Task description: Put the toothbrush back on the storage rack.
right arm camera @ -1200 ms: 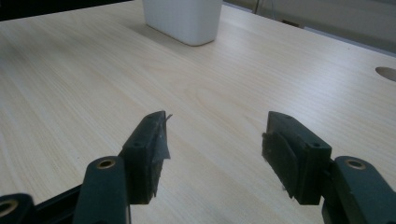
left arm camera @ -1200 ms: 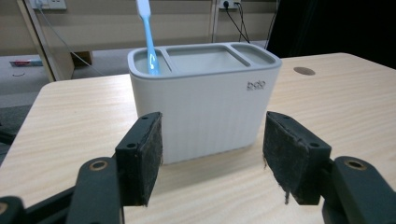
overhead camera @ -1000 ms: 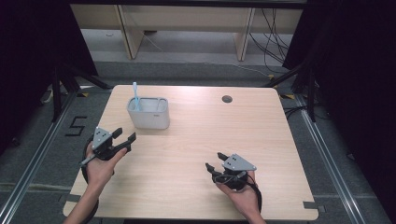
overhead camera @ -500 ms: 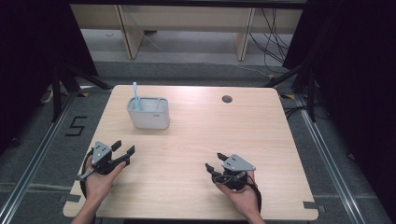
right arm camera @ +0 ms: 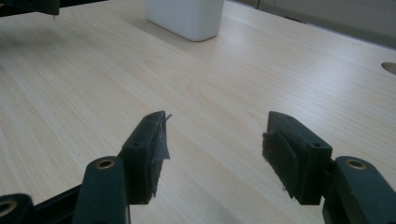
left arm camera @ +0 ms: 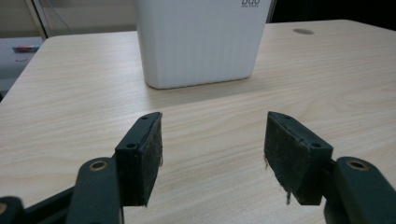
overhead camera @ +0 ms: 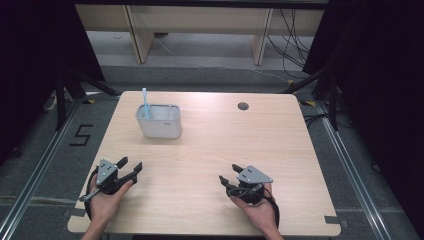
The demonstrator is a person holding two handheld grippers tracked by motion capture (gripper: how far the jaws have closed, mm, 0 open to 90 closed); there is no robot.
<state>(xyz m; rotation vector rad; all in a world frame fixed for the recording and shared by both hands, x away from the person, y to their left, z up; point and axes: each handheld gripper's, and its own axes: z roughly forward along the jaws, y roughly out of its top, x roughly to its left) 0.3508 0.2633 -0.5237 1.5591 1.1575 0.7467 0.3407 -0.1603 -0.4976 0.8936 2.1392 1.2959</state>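
A white ribbed holder (overhead camera: 159, 120) stands on the far left part of the wooden table (overhead camera: 210, 145), with a light blue toothbrush (overhead camera: 146, 102) upright in its left side. My left gripper (overhead camera: 129, 166) rests near the table's front left, open and holding nothing, its jaws aimed at the holder (left arm camera: 201, 42). My right gripper (overhead camera: 228, 180) sits near the front, right of centre, also open with nothing between its jaws. In the right gripper view (right arm camera: 212, 144) the holder (right arm camera: 184, 16) stands far off at the top.
A round cable hole (overhead camera: 243, 106) sits near the table's far edge, right of centre. A metal rail (overhead camera: 350, 170) runs along the floor on the right, and a floor mark "5" (overhead camera: 82, 135) lies left of the table.
My left gripper has drawn back toward the table's front left edge and lowered. The right gripper has hardly moved.
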